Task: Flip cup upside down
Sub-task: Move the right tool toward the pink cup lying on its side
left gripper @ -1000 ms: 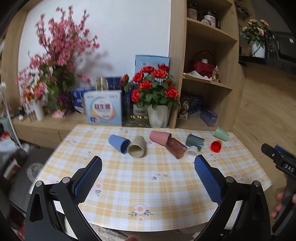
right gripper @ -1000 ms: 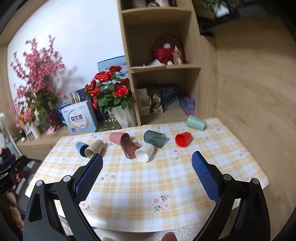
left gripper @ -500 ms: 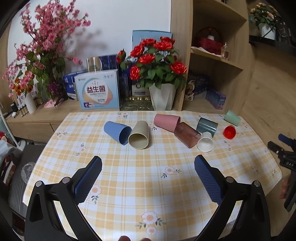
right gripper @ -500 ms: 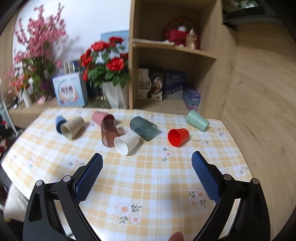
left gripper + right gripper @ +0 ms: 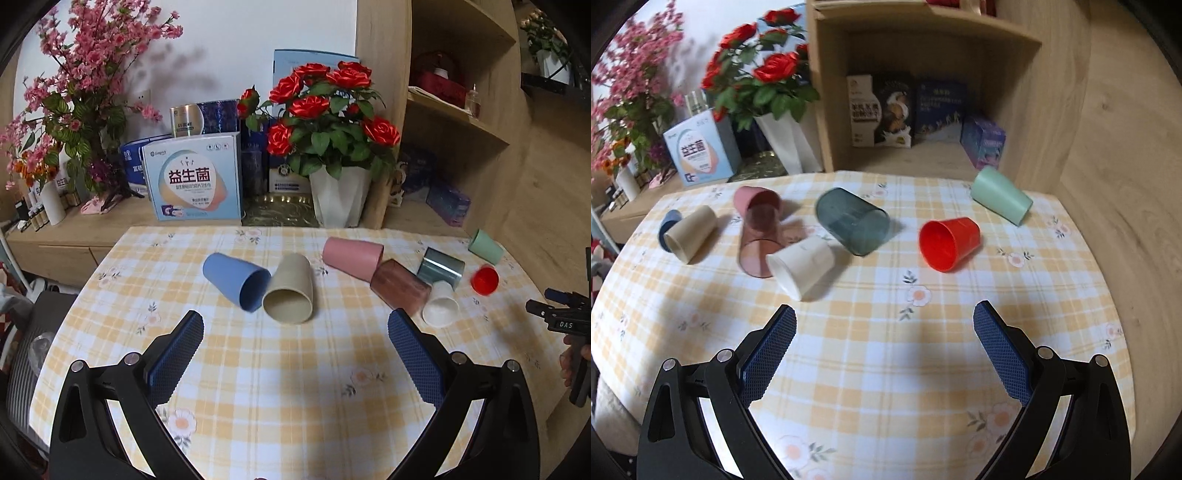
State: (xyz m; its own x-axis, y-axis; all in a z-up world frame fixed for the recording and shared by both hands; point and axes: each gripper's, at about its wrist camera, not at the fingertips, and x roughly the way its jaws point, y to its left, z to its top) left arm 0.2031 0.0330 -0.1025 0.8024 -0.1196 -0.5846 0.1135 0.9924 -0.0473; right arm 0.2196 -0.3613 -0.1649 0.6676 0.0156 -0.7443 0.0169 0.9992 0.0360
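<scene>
Eight cups lie on their sides on the bench [image 5: 280, 384], which wears a yellow checked cloth with flowers. On the left side a blue plastic cup [image 5: 236, 280] touches a beige plastic cup [image 5: 290, 291]. In the middle a pink cup [image 5: 351, 256], a see-through brown cup [image 5: 400, 290], a white cup [image 5: 801, 264] and a see-through dark grey-green cup [image 5: 853, 221] sit close together. A small red cup [image 5: 949, 242] lies alone, and a pale green cup [image 5: 1001, 199] lies near the far corner. The left tool [image 5: 295, 328] is spread wide, holding nothing, with the beige cup ahead of it. The right tool [image 5: 884, 325] is spread wide too, holding nothing, above bare cloth. A pot of red roses [image 5: 332, 147] stands behind.
</scene>
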